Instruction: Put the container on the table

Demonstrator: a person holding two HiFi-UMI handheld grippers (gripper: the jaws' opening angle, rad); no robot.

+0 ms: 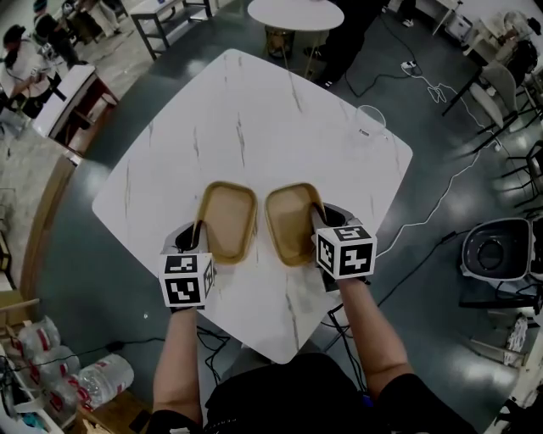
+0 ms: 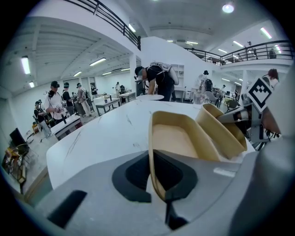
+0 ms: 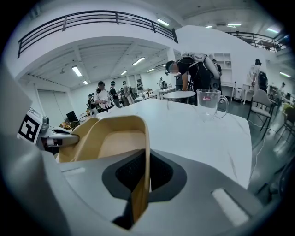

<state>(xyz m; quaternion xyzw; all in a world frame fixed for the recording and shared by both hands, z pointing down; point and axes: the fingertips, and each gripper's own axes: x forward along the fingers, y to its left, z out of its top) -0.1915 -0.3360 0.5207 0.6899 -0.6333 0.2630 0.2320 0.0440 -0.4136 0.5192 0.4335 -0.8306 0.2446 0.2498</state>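
Observation:
Two tan, shallow containers hang tilted side by side over the white marble table (image 1: 254, 119). My left gripper (image 1: 198, 230) is shut on the near rim of the left container (image 1: 229, 220); in the left gripper view that rim runs between the jaws of the left gripper (image 2: 154, 179), with the container (image 2: 177, 138) ahead. My right gripper (image 1: 321, 220) is shut on the near rim of the right container (image 1: 291, 222), which in the right gripper view (image 3: 117, 138) stands edge-on in the right gripper (image 3: 143, 184). Whether either container touches the tabletop I cannot tell.
A clear glass mug (image 1: 371, 119) stands near the table's far right edge, also visible as the mug (image 3: 209, 103). Beyond it are a round white table (image 1: 297, 13), floor cables (image 1: 433, 85), chairs and several people. Plastic bottles (image 1: 51, 373) lie at the lower left.

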